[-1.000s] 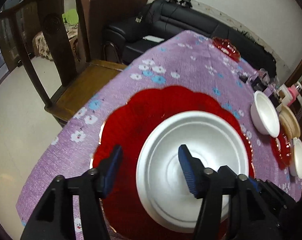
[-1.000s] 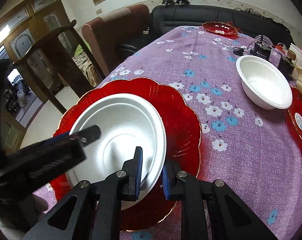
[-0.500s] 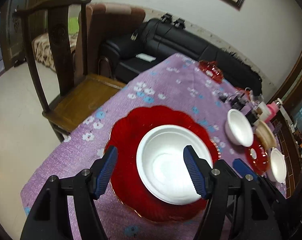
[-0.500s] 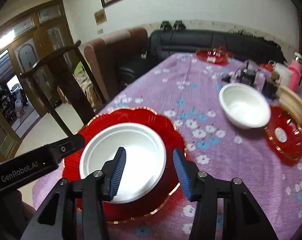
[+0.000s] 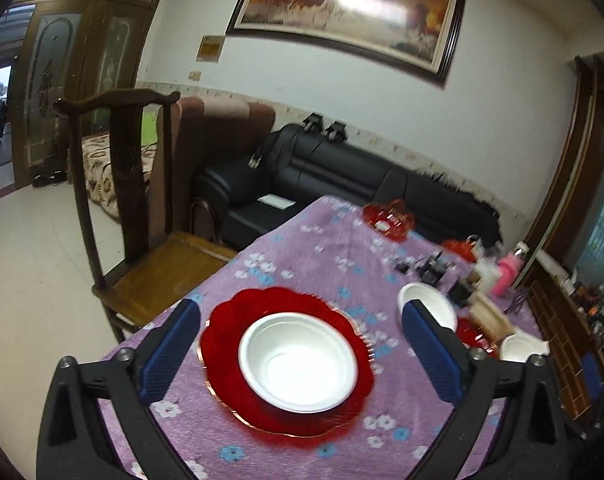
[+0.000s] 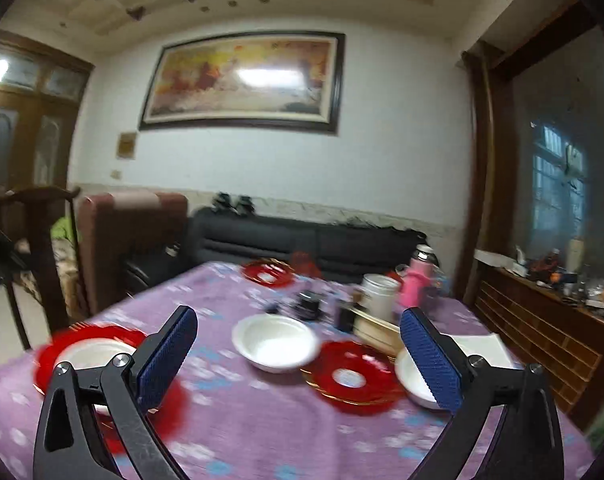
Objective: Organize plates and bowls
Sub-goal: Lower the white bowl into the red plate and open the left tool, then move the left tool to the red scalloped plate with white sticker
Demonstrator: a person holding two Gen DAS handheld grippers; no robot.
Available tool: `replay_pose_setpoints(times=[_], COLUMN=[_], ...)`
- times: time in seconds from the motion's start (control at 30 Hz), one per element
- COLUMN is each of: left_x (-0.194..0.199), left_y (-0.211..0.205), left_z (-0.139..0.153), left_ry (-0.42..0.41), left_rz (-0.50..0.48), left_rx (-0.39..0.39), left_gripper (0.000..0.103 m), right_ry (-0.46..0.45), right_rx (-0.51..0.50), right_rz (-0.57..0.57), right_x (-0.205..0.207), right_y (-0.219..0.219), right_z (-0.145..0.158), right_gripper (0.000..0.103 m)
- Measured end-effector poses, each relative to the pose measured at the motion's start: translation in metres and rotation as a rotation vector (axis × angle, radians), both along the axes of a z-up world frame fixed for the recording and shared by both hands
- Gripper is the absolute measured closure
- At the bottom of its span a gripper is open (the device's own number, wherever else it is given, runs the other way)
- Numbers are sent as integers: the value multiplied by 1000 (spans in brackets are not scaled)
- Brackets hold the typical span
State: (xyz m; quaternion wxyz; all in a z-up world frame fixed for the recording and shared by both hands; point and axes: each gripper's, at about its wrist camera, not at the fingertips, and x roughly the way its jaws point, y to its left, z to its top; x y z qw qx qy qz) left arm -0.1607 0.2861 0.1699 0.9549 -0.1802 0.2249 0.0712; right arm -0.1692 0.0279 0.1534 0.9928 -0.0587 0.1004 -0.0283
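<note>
**Grippers wide, next bowl nearer my right**

Grippers first. My left gripper (image 5: pixel 300 350) has just been opening and now stands spread wide, nothing between the pads; it hangs above the table, looking down. My right gripper (image 6: pixel 298 356) has likewise just been opening to full spread, empty, pointing nearly level across the table.

Outward from the left: a white bowl (image 5: pixel 298 366) sits centred on the big red plate (image 5: pixel 222 344), both flat on the purple cloth (image 5: pixel 302 248), framed between my open fingers but clear of them. That pair reads as done.

Outward from the right: straight ahead and below lies a loose white bowl (image 6: pixel 276 342), alone on the cloth. Just right of it, a small red plate (image 6: pixel 352 376), its far edge near a tan basket. A second white bowl (image 6: pixel 412 380) touches or overlaps that plate's right edge, partly hidden behind my right finger.

Judgement: the loose bowl and small plate lie ahead of my right hand; the left is further off, with the finished set under it. Bowls are round, so no axis matters. The right should go.
</note>
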Motion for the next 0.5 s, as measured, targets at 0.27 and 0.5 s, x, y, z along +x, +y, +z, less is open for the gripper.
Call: replay_pose_setpoints(times=[0.27,0.5], left_x=[4,27], left_y=[-29,-81], left_z=[3,-14], left_ry=[-12,59], left_rz=[-62,-160], left_rx=[3,63], left_gripper=[0,0], right_ry=[110,269], right_rx=[131,252], right_rz=[-173,-132], right_x=[14,37], right_y=[-102,-137], right_z=[-15,-40], right_gripper=[0,0])
